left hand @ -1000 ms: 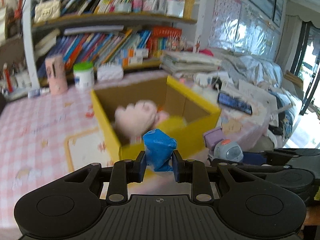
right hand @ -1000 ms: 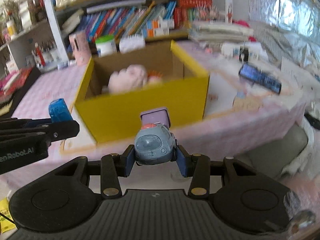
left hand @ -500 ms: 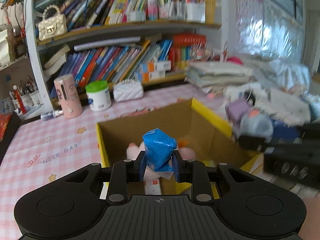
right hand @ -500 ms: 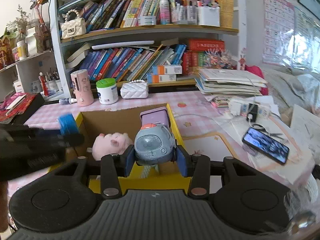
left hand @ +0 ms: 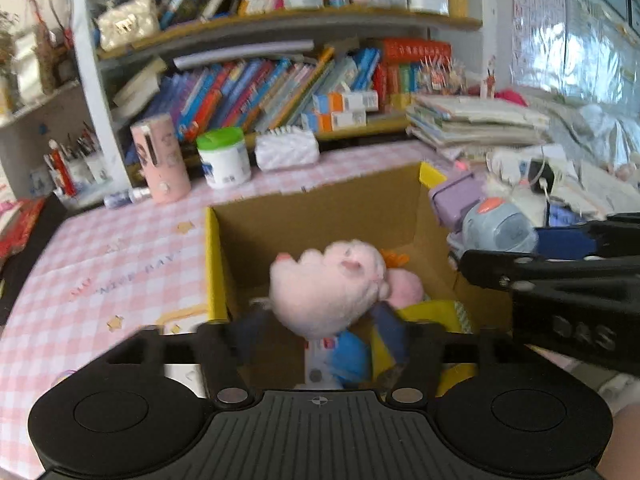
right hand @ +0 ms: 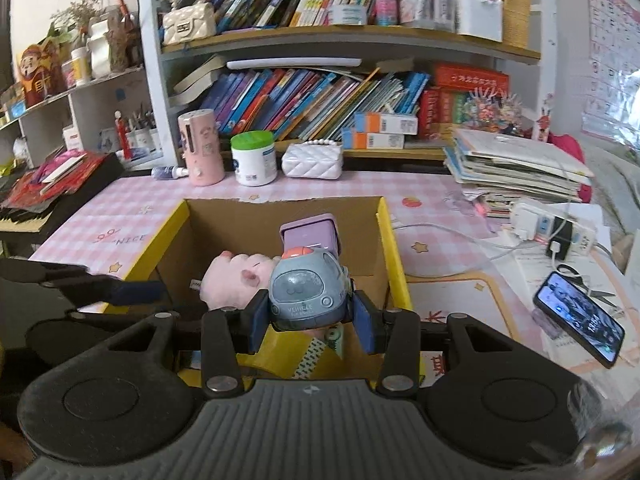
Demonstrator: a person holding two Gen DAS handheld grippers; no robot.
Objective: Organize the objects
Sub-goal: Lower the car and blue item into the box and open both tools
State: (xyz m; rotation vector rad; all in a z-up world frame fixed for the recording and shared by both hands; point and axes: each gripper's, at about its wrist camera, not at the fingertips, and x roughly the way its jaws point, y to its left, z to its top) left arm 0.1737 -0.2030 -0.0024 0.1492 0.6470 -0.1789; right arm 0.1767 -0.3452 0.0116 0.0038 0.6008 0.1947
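Note:
An open yellow cardboard box [left hand: 214,264] [right hand: 394,256] sits on the pink checked table. A pink plush pig [left hand: 332,284] [right hand: 236,280] lies inside it. My left gripper [left hand: 320,340] is open over the box, and the blue wrapped object [left hand: 350,358] lies below it inside the box, blurred. My right gripper [right hand: 310,318] is shut on a grey-blue toy truck with a purple back [right hand: 308,292], held over the box; the truck also shows in the left wrist view [left hand: 494,226].
Behind the box stand a pink cylinder [right hand: 200,148], a green-lidded white jar [right hand: 254,158] and a white quilted purse [right hand: 312,160], under full bookshelves. Right of the box lie a paper stack [right hand: 516,172], a power strip [right hand: 552,232] and a phone [right hand: 578,318].
Both grippers moved forward over the box. My left gripper opened and let go of the blue object, which dropped into the box. The right gripper still holds the truck.

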